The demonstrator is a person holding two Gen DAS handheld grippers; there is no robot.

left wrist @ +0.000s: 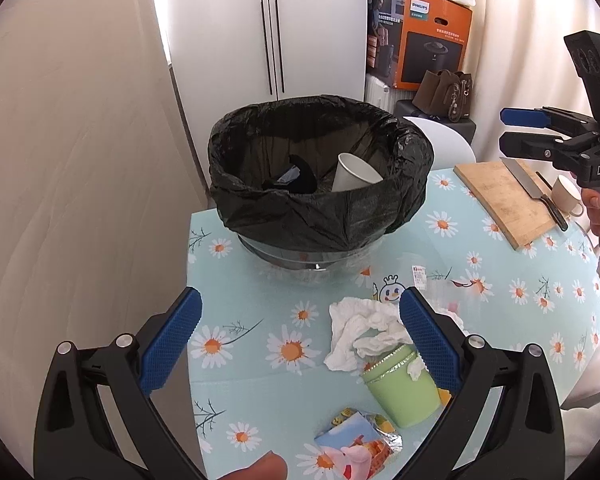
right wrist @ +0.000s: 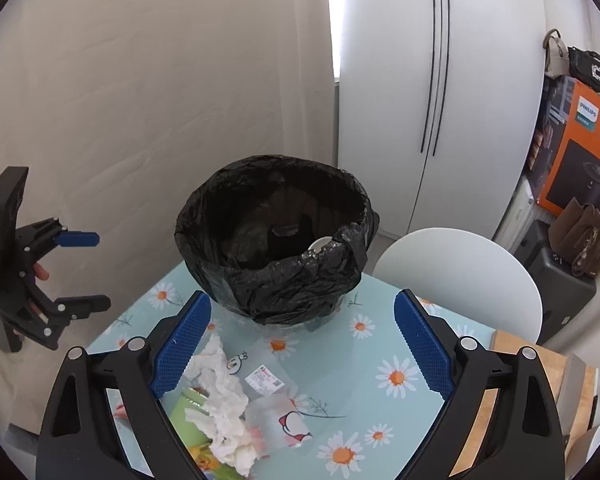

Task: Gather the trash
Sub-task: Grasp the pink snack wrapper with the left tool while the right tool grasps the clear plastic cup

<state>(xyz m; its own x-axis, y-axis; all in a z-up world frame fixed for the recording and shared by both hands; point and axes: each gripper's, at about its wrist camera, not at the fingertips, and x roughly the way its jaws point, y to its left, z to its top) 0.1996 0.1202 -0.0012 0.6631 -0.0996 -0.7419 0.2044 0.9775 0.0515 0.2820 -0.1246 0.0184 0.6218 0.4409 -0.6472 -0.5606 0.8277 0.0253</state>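
**Over the Flowered Table, Both Tongs Empty and Trash Still to Be Gathered**

At the left of the table, the left gripper (left wrist: 300,340) was held with its jaws spread wide and nothing between them, poised above the flowered tablecloth (left wrist: 500,280). Under and ahead of it a loose heap of trash was seen: a crumpled white tissue (left wrist: 360,328) touching a green cup (left wrist: 404,392) lying on its side, with a colourful snack wrapper (left wrist: 360,444) just beside the cup and a clear plastic bag (right wrist: 276,420) near them. Behind the heap, the bin (left wrist: 320,200), lined with a black bag, stood on the table, and a white paper cup (left wrist: 354,174) was already leaning inside it. Further right, the right gripper (right wrist: 302,344) was likewise held wide apart and empty. A cutting board (left wrist: 500,196) with a knife (left wrist: 534,192) lay at the right edge.

By this evidence, a fresh pick-up was judged to be in hand. A descent onto the tissue or the green cup would be called for next, followed by a firm closing and a lift over the bin's rim.
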